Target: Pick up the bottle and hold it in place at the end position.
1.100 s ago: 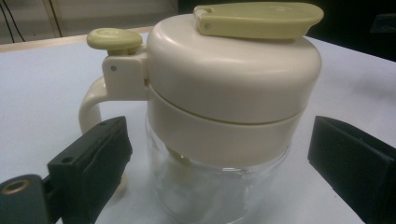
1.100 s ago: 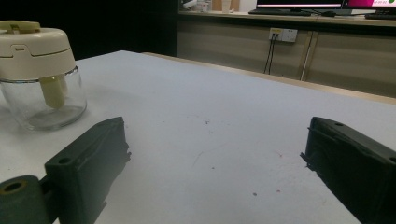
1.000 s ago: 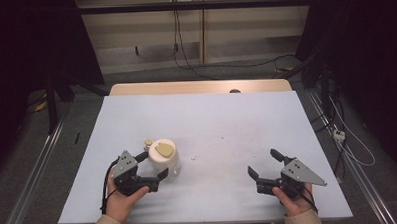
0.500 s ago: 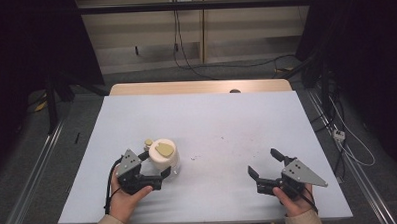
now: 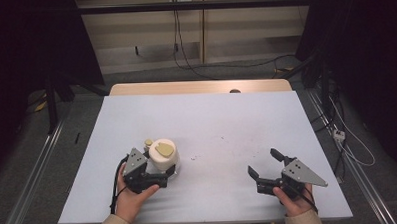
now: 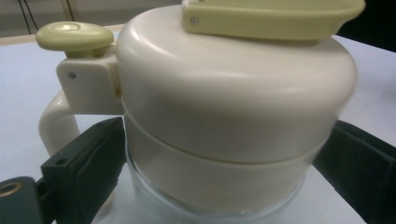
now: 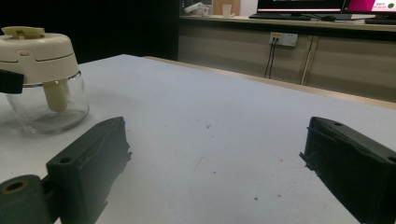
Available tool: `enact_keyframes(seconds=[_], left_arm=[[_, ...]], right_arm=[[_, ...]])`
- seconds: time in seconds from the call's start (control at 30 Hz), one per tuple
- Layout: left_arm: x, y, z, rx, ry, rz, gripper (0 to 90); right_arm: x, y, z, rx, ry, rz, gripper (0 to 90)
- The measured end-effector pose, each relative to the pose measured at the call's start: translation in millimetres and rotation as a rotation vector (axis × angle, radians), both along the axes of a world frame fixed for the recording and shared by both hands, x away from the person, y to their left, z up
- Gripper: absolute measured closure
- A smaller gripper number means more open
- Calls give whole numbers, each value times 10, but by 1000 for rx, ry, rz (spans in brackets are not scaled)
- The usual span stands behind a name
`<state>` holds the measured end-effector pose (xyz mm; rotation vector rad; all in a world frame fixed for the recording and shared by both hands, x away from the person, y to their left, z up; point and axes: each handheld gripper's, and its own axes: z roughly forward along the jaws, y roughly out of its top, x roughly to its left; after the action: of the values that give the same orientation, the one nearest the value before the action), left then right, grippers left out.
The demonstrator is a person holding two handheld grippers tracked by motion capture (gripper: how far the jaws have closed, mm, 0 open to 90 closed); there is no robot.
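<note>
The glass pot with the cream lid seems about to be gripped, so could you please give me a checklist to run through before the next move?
1. Left hand-held gripper jaws stand either side of the pot: ok.
2. Jaws pressed firmly on the pot: cannot tell; one sits close against the lid band, contact unclear.
3. Lid seated on the glass base: ok.
4. Pot upright on the table: ok.
5. Right hand-held gripper open, empty and well apart from the pot: ok.
6. Handle free of the jaws: cannot tell; it sits just behind one jaw.
</note>
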<state>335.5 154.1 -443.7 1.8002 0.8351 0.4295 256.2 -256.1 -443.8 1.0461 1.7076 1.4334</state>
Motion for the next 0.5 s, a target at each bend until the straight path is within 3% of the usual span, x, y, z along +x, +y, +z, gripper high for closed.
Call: enact_keyframes(seconds=[0.5], left_arm=[[39,-120,-3,4,-2,54,30]], right_arm=[[0,-4,1,3,-1,3,61]])
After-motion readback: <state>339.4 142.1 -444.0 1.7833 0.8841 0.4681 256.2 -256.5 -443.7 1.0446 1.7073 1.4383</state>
